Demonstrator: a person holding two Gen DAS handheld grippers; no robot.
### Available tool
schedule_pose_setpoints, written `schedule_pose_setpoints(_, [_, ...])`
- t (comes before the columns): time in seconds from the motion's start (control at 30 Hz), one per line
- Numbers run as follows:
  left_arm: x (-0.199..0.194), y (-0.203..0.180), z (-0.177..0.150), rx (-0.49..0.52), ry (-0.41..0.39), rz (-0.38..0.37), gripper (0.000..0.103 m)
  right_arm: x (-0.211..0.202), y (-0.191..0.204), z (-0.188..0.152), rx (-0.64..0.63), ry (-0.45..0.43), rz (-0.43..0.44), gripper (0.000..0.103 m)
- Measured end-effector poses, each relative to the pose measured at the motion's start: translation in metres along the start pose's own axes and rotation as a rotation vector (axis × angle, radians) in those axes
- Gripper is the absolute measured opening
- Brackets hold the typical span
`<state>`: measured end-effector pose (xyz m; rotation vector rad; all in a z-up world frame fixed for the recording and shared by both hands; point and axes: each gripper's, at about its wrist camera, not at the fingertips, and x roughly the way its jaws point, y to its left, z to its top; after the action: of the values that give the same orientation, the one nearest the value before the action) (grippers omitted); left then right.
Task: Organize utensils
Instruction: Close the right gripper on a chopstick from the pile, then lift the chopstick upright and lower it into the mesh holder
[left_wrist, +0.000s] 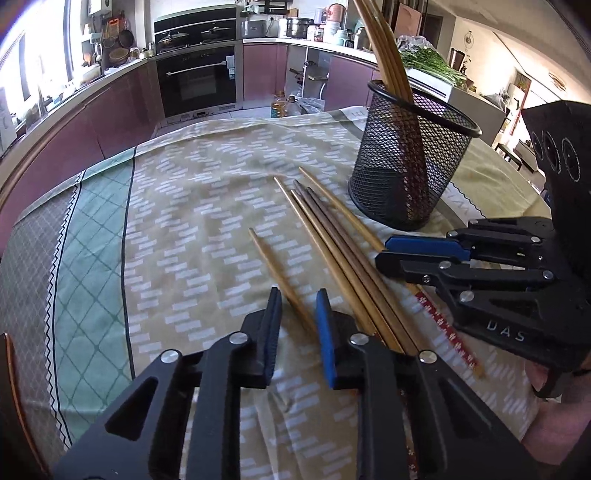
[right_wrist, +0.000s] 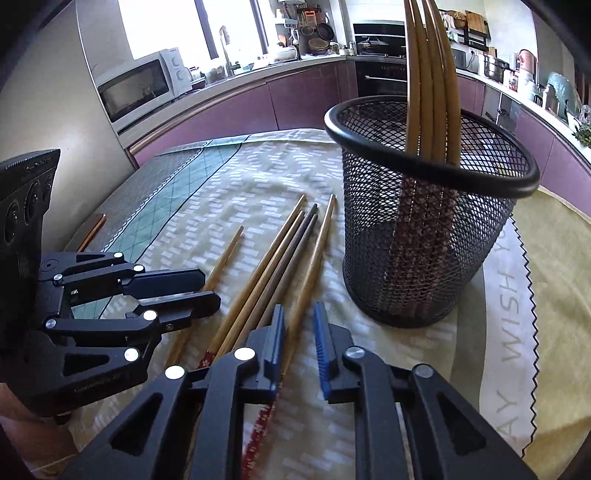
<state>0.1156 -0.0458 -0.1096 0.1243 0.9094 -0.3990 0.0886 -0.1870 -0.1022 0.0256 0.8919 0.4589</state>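
Observation:
Several wooden chopsticks (left_wrist: 332, 240) lie loose on the patterned tablecloth, tips pointing away; they also show in the right wrist view (right_wrist: 273, 258). A black mesh holder (left_wrist: 410, 155) stands upright behind them with several chopsticks (right_wrist: 430, 74) inside. My left gripper (left_wrist: 297, 304) is open, its jaws astride the single leftmost chopstick (left_wrist: 280, 275), low over the cloth. My right gripper (right_wrist: 298, 317) is open, its jaws astride the rightmost chopstick (right_wrist: 314, 251), just in front of the holder (right_wrist: 424, 221).
The tablecloth (left_wrist: 166, 221) covers a table whose left edge drops off towards purple kitchen cabinets (left_wrist: 110, 110). A microwave (right_wrist: 140, 85) sits on the counter. A white placemat with a zigzag edge (right_wrist: 517, 295) lies under the holder.

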Motion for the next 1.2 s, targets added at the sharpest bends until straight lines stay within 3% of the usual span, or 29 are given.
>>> schedule_pose_setpoints(0.23, [-0.004, 0.003, -0.004, -0.037, -0.010, -0.010, 0.007, -0.012, -0.018, -0.005, 0.085, -0.039, 0.046, 0.006])
schedule_pose_setpoints(0.53, [-0.022, -0.005, -0.007, -0.026, -0.040, -0.090, 0.007, -0.023, -0.004, -0.015, -0.002, -0.006, 0.122, 0.006])
schedule_pose_setpoints(0.77, [-0.006, -0.009, -0.009, -0.007, 0.026, -0.123, 0.007, -0.018, 0.004, -0.020, -0.046, 0.047, 0.107, 0.006])
schedule_pose_setpoints(0.93, [-0.005, -0.008, -0.008, 0.007, 0.039, -0.142, 0.012, -0.012, 0.008, -0.013, -0.058, 0.050, 0.096, 0.010])
schedule_pose_setpoints(1.2, [0.000, -0.006, -0.002, 0.017, 0.054, -0.144, 0.009, -0.002, -0.002, -0.001, -0.046, 0.048, 0.108, 0.006])
